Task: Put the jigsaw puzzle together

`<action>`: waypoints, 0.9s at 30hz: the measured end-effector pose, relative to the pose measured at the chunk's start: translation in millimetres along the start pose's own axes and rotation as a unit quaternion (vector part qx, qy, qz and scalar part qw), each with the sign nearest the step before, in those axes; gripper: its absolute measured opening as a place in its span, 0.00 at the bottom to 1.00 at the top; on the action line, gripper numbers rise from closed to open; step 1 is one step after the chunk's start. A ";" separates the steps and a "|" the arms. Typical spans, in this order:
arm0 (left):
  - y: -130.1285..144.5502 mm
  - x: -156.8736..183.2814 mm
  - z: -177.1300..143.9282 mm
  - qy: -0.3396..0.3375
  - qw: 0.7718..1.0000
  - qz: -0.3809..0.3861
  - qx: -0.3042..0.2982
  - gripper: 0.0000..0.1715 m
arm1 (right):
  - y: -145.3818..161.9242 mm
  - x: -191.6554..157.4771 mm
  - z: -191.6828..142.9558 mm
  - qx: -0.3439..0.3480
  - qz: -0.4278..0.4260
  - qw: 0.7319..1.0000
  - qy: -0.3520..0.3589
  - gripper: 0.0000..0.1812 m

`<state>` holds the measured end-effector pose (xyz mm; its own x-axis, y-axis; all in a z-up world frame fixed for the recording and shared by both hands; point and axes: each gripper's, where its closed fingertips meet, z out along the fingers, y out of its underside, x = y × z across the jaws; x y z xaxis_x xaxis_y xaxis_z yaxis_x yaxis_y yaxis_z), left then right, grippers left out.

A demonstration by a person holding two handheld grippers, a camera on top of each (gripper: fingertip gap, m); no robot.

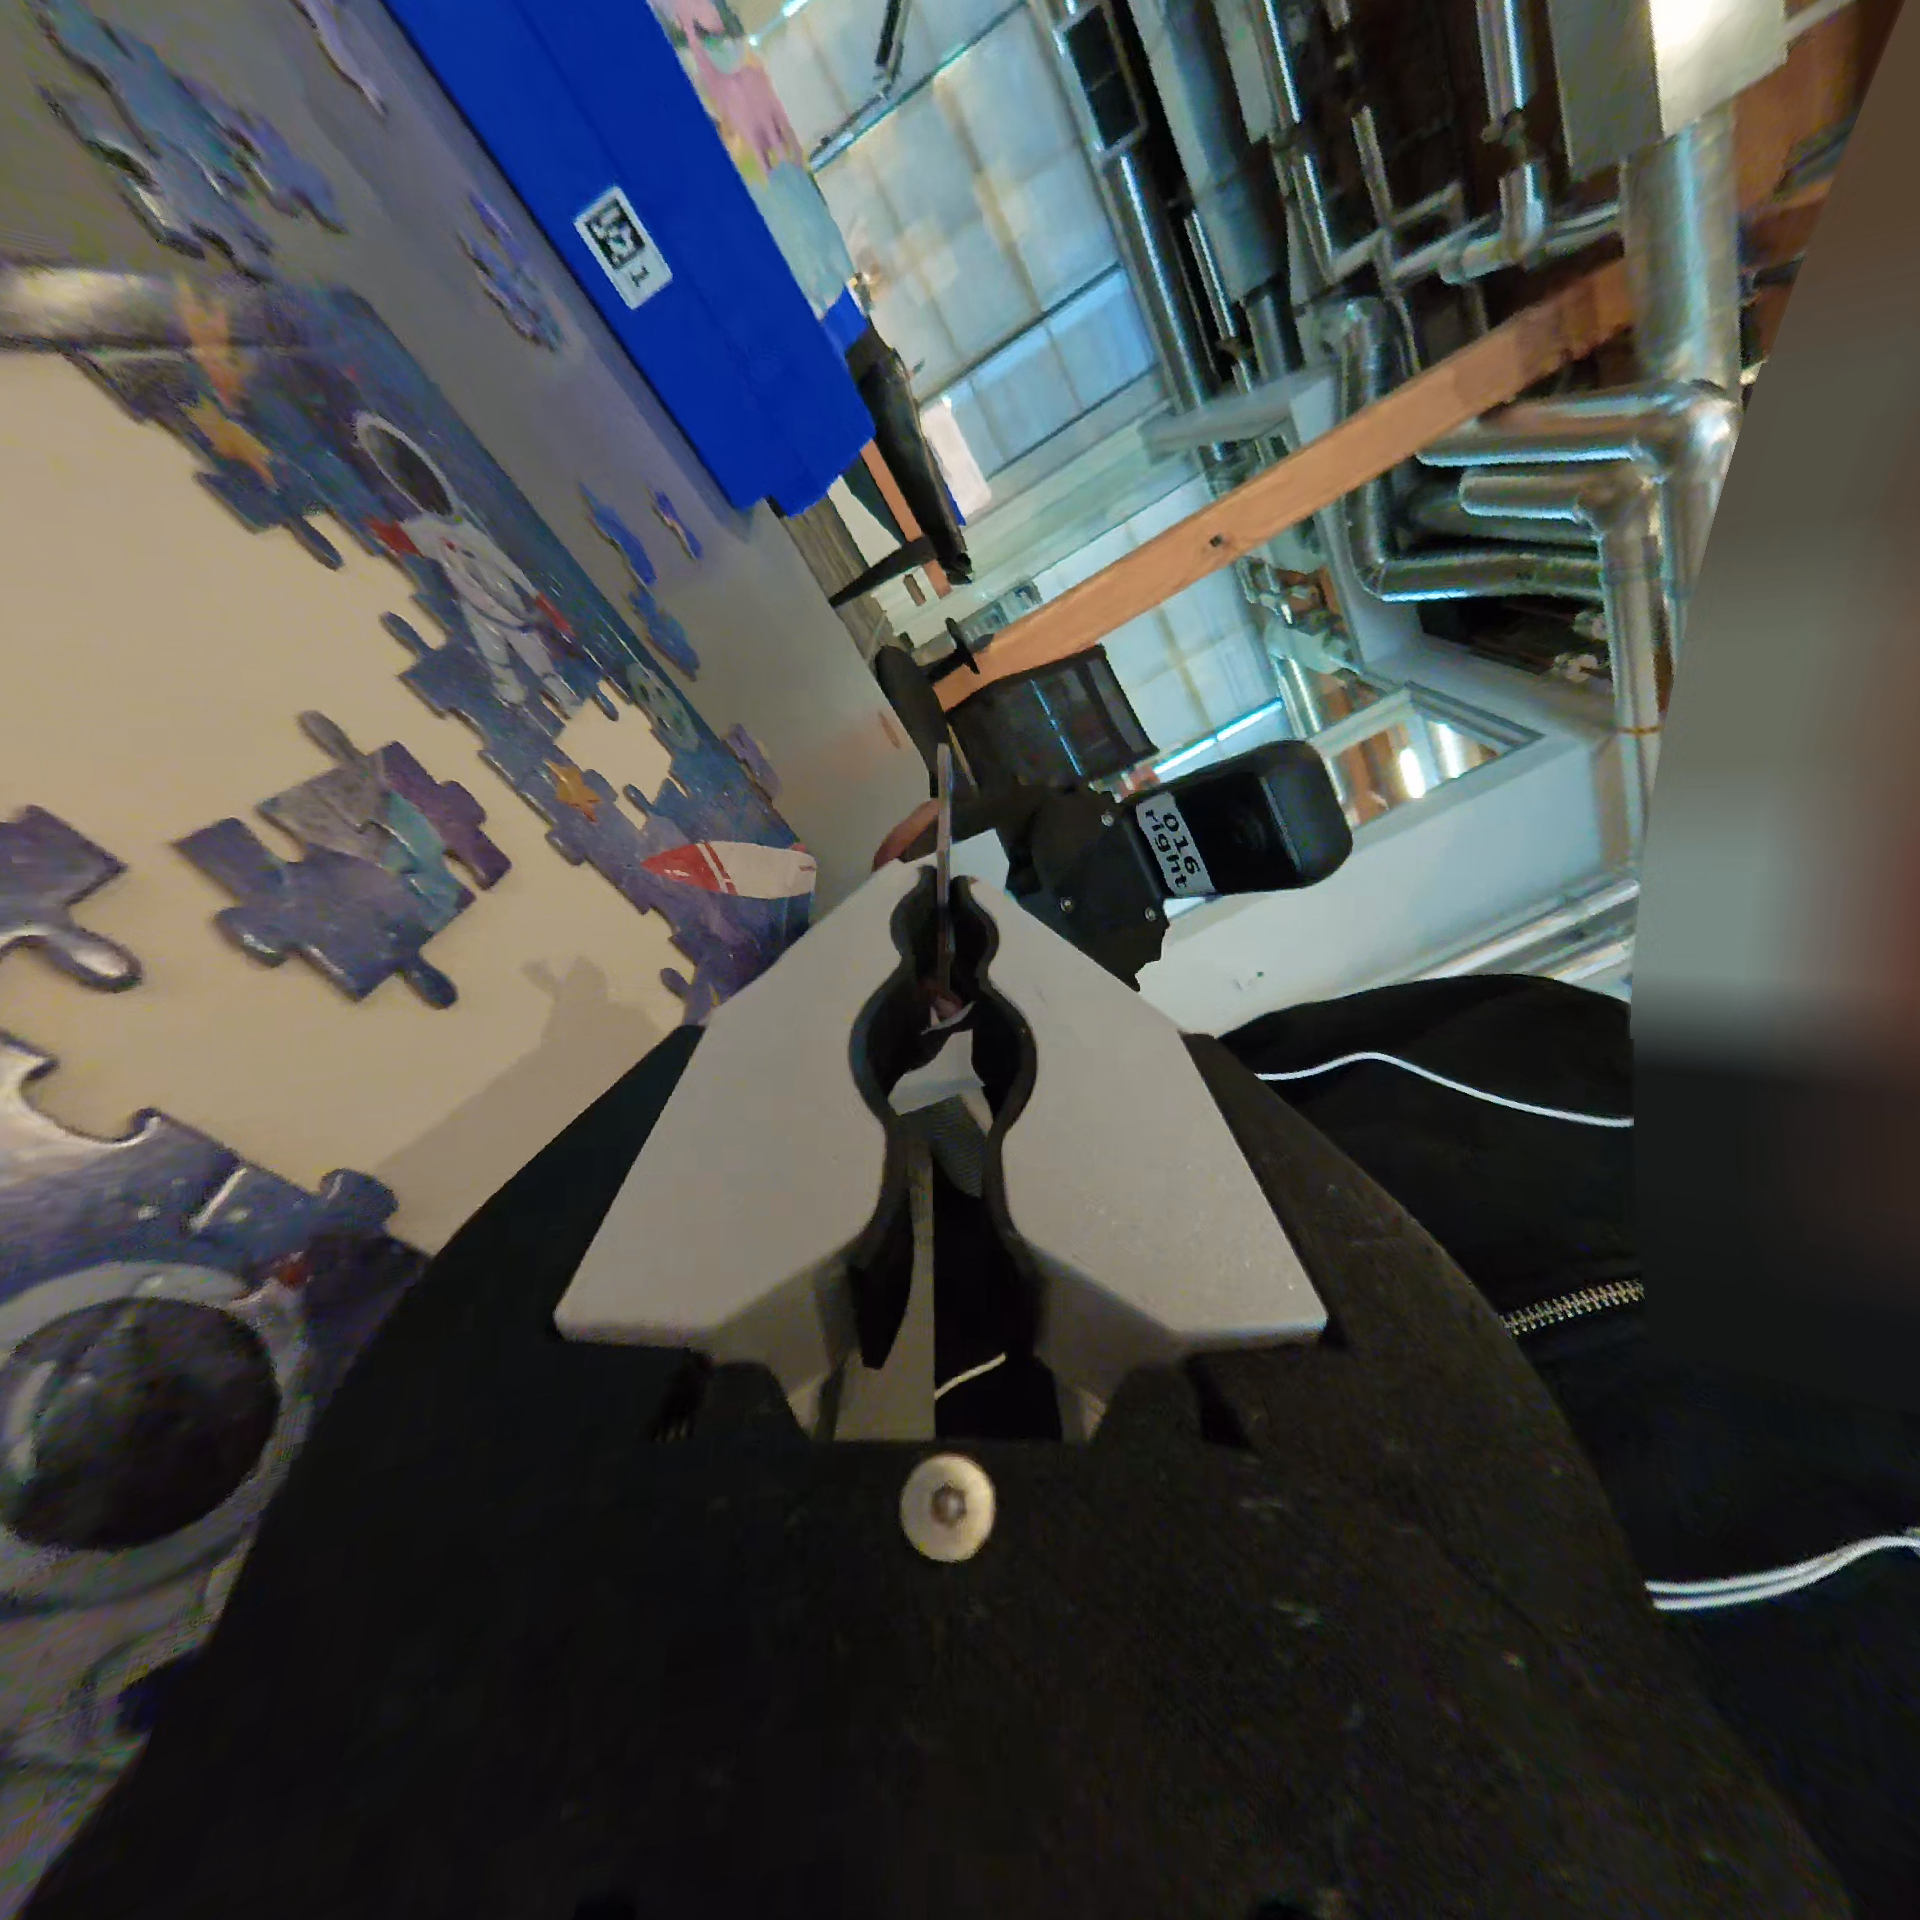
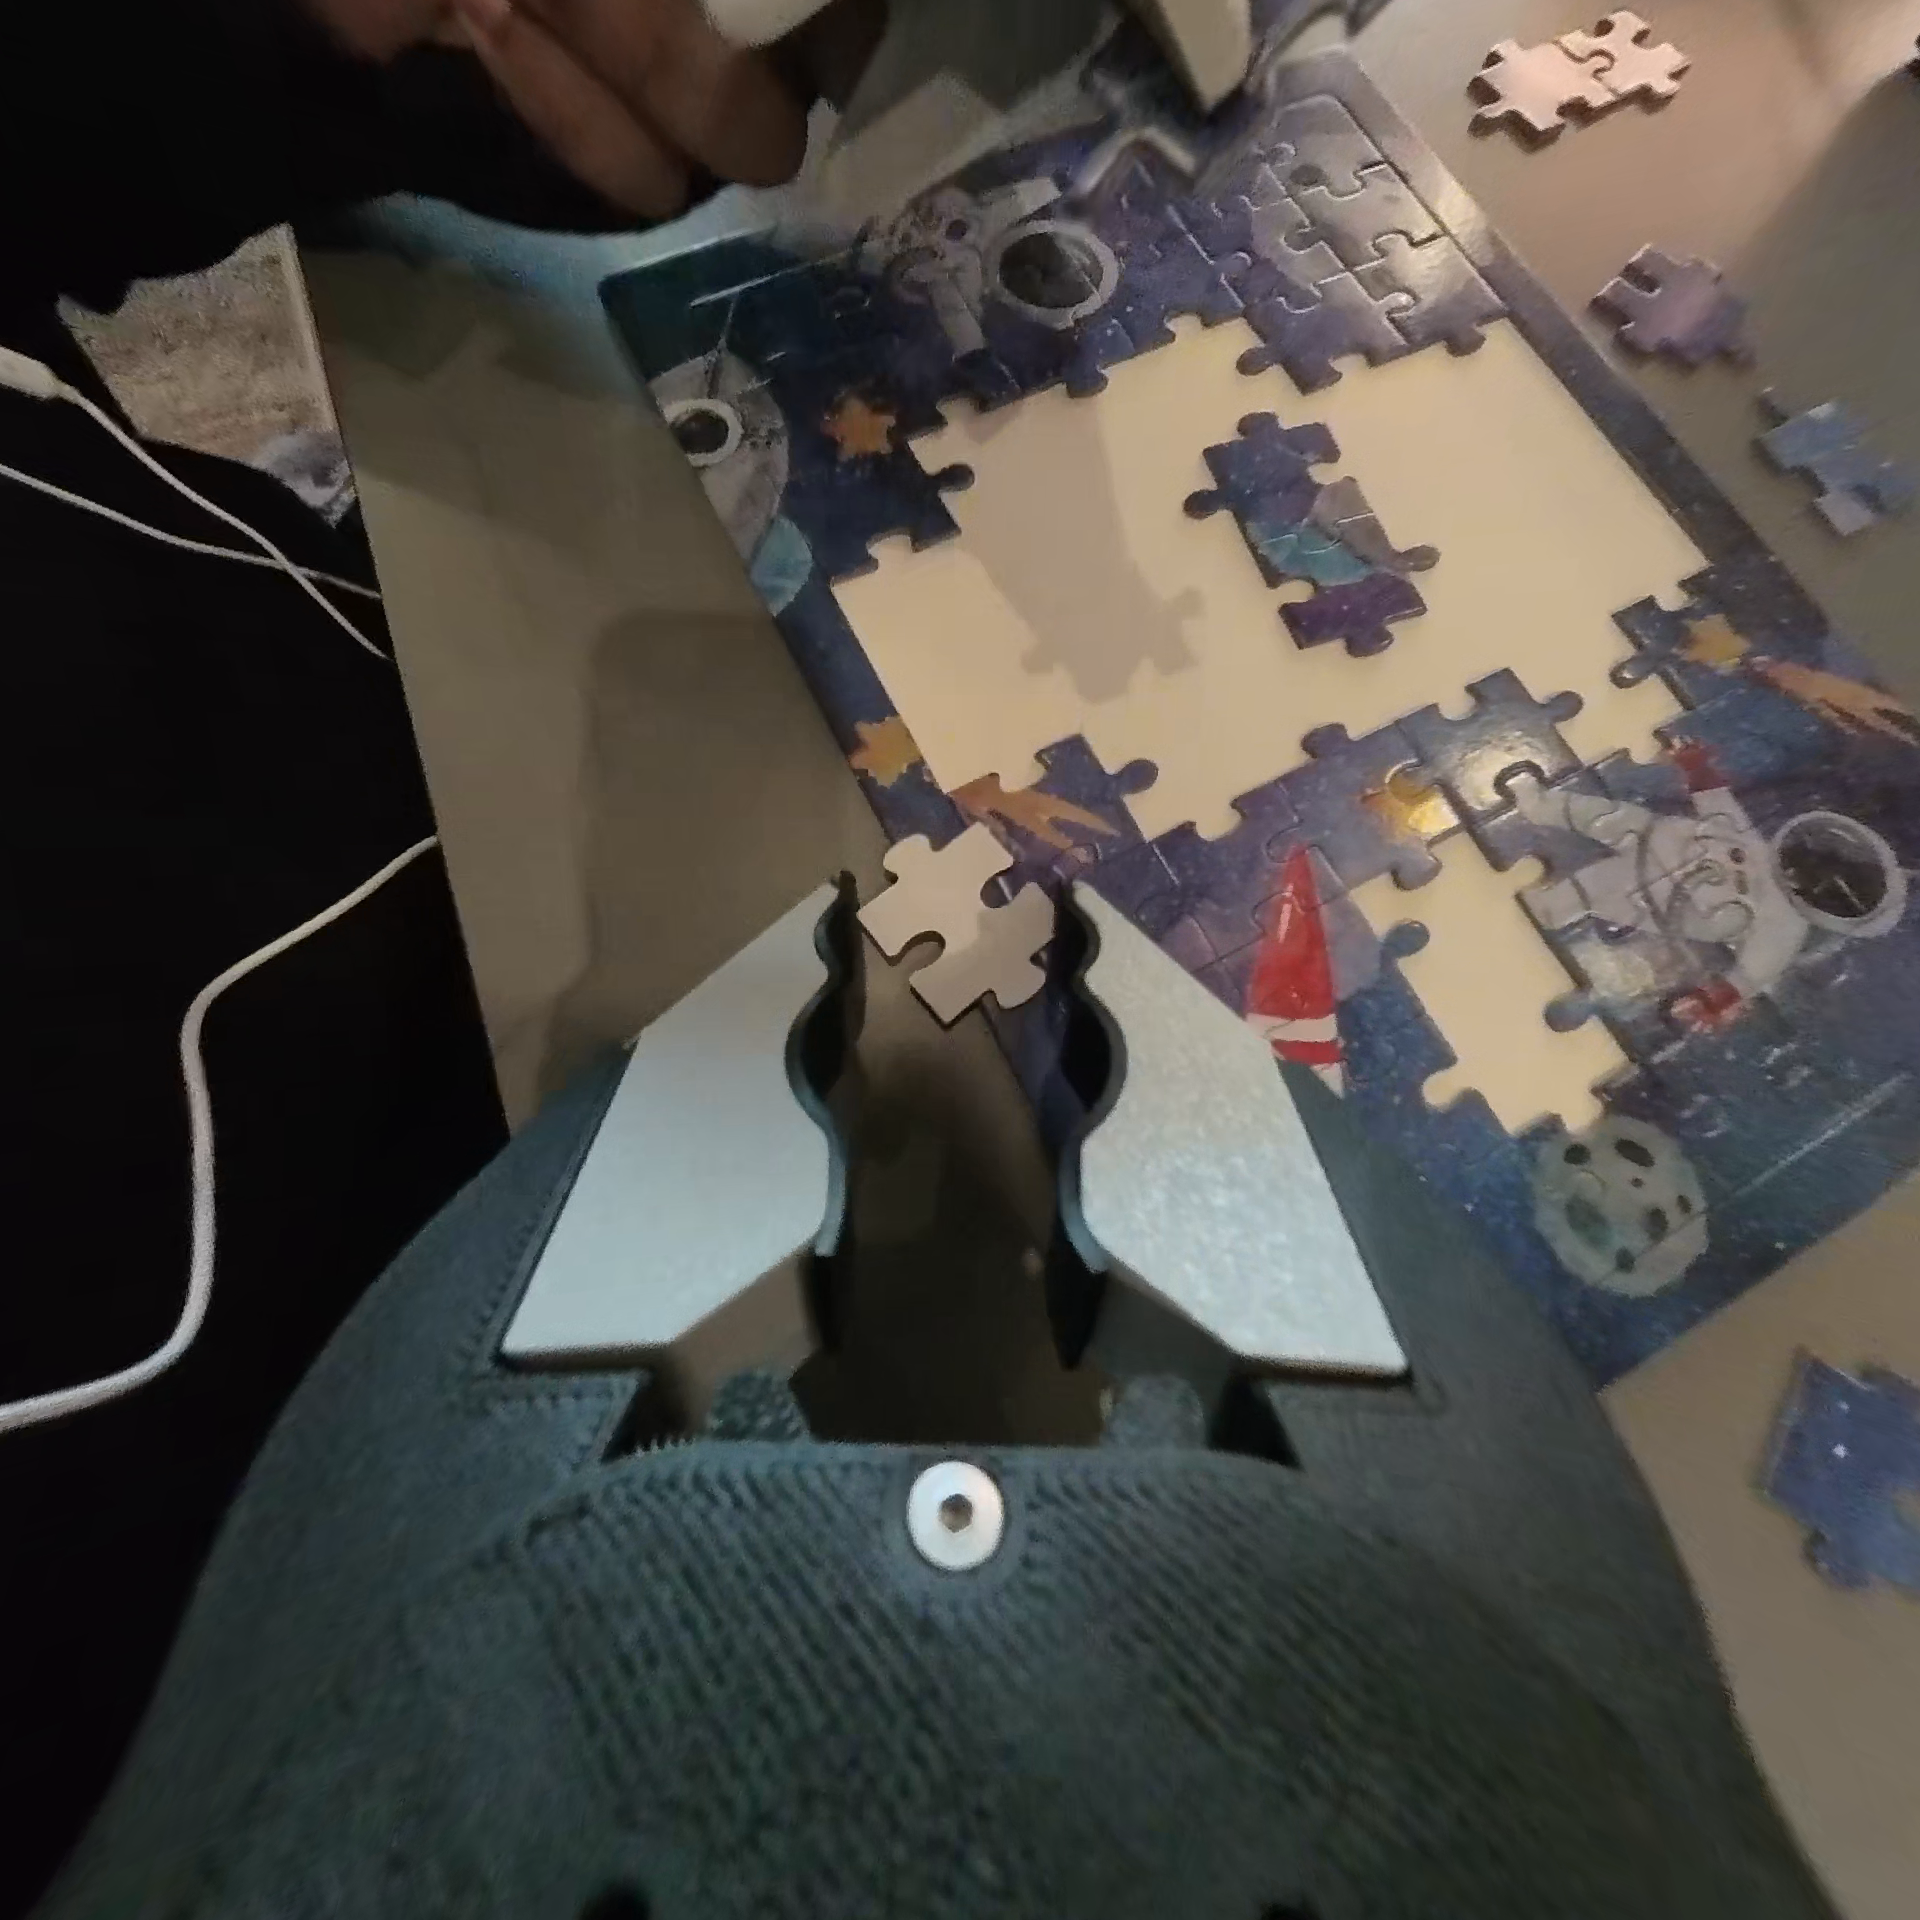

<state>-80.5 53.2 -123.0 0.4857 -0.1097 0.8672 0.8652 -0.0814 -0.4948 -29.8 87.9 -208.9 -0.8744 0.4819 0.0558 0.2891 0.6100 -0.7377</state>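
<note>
The space-themed jigsaw (image 2: pixel 1091 499) lies in its tray on the grey table, with its border and corners mostly filled and the cream middle bare. A small joined cluster (image 2: pixel 1309 530) sits alone in the bare middle. My right gripper (image 2: pixel 954 920) is shut on a puzzle piece (image 2: pixel 940 894), white back up, held above the tray's near-left edge. My left gripper (image 1: pixel 943 883) is shut on another piece (image 1: pixel 943 810), seen edge-on. The jigsaw (image 1: pixel 156 623) lies to its left and the right gripper (image 1: pixel 1195 842) shows just beyond it.
Loose pieces lie on the table right of the tray: a face-down pair (image 2: pixel 1579 73), single ones (image 2: pixel 1673 307) (image 2: pixel 1839 468) and a blue one (image 2: pixel 1860 1475). A blue box (image 1: pixel 665 260) stands behind the tray. A hand (image 2: pixel 644 94), dark clothing and white cables (image 2: pixel 197 1039) are on the left. The tips of one gripper are about 11 centimeters away from the tips of the other.
</note>
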 end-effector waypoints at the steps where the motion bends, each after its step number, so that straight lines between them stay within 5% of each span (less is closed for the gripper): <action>1: -1.9 -0.7 -3.0 -0.004 1.000 0.002 0.004 0.00 | 1.0 -1.0 -1.0 -0.003 -0.002 1.000 -0.002 0.20; 12: -8.9 -10.1 -16.0 -0.031 0.999 0.009 0.017 0.00 | -1.7 -36.2 -10.9 0.014 -0.015 0.996 -0.086 0.25; 22: -39.4 -19.1 -5.8 -0.075 0.994 0.080 -0.029 0.00 | -104.4 84.1 -41.1 0.151 -0.048 0.984 0.083 0.20; 27: -59.0 -27.5 6.4 -0.043 0.993 0.097 -0.054 0.00 | -158.9 134.4 -30.9 0.257 0.004 0.966 0.035 0.17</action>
<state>-144.2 67.4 -117.3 0.6547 -0.0492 0.7543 0.7380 -0.1740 -0.6519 -181.3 75.1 -63.3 -0.8395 0.5373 0.0803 0.0483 0.2211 -0.9741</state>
